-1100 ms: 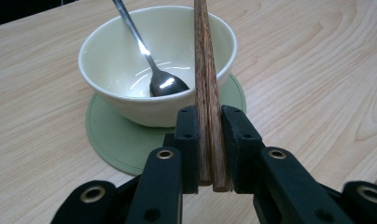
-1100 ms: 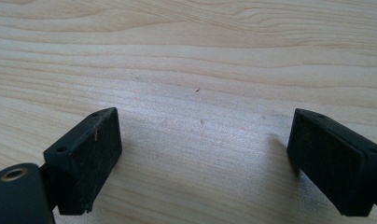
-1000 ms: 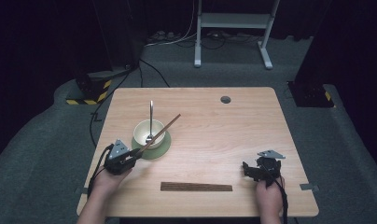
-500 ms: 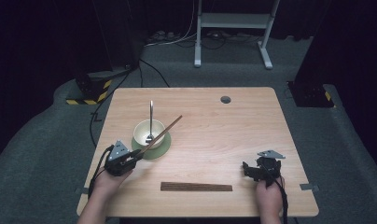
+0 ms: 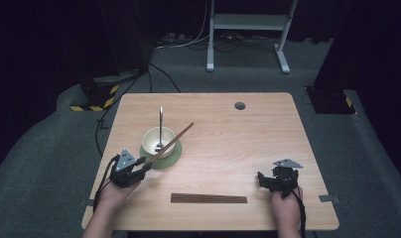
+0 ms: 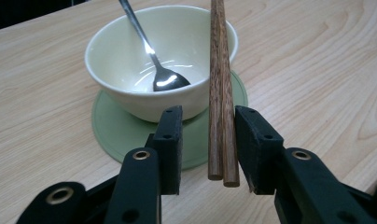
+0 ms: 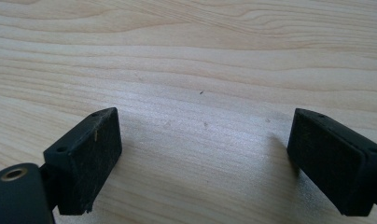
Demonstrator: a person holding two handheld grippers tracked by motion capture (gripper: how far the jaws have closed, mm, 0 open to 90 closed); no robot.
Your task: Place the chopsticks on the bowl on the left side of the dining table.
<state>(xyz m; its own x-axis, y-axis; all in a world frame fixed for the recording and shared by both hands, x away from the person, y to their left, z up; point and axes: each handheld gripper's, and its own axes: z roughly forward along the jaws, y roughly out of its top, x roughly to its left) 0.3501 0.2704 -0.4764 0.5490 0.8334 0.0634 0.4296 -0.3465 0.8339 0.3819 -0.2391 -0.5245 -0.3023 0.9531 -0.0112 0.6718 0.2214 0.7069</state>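
L gripper near the table's left front corner: jaws have just been opening, chopsticks between them, a gap to the left pad and little or none to the right one, grip let go. The pair leans on the bowl rim, its near end low between the jaws, far end up and to the right. Bowl sits on a green mat, left of centre, spoon inside. More chopsticks lie flat along the front edge. R gripper near the right front corner, jaws wide apart, nothing between, just bare wood.
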